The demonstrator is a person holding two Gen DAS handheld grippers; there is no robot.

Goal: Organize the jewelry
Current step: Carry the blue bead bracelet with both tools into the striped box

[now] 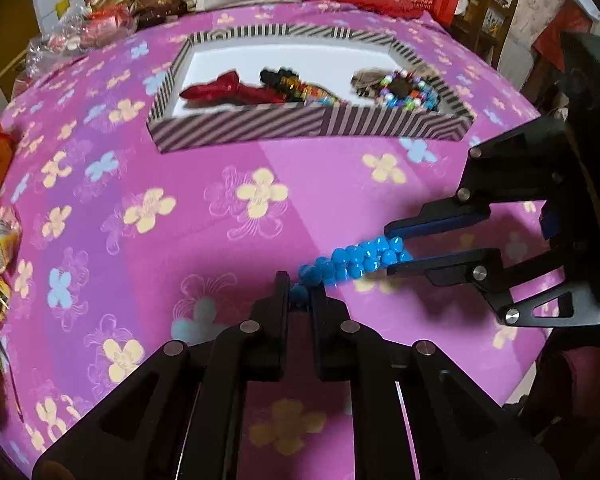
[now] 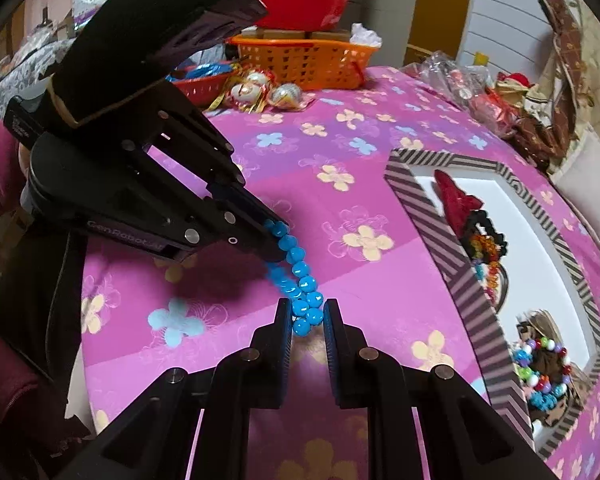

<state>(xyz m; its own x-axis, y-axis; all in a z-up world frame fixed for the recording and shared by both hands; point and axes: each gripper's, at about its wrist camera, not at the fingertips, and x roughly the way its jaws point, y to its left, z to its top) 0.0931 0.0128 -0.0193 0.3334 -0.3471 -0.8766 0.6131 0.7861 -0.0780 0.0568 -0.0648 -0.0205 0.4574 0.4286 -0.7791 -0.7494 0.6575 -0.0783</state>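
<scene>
A blue bead bracelet [image 1: 356, 260] is stretched between both grippers above the pink flowered tablecloth. My left gripper [image 1: 300, 292] is shut on one end of it. My right gripper [image 1: 396, 252] is shut on the other end. In the right wrist view the bracelet [image 2: 300, 280] runs from my right gripper [image 2: 307, 316] up to the left gripper [image 2: 278, 236]. A striped tray [image 1: 260, 124] with a white floor holds a red pouch [image 1: 220, 90], a dark multicolour bracelet [image 1: 296, 86] and a bright bead bracelet on a brown pouch [image 1: 400, 90].
The tray [image 2: 432, 236] lies right of the grippers in the right wrist view. An orange basket [image 2: 304, 62], foil-wrapped ornaments [image 2: 260, 90] and plastic bags [image 1: 72, 36] crowd the table's far edges. Red cloth and a wooden chair [image 1: 488, 12] stand behind.
</scene>
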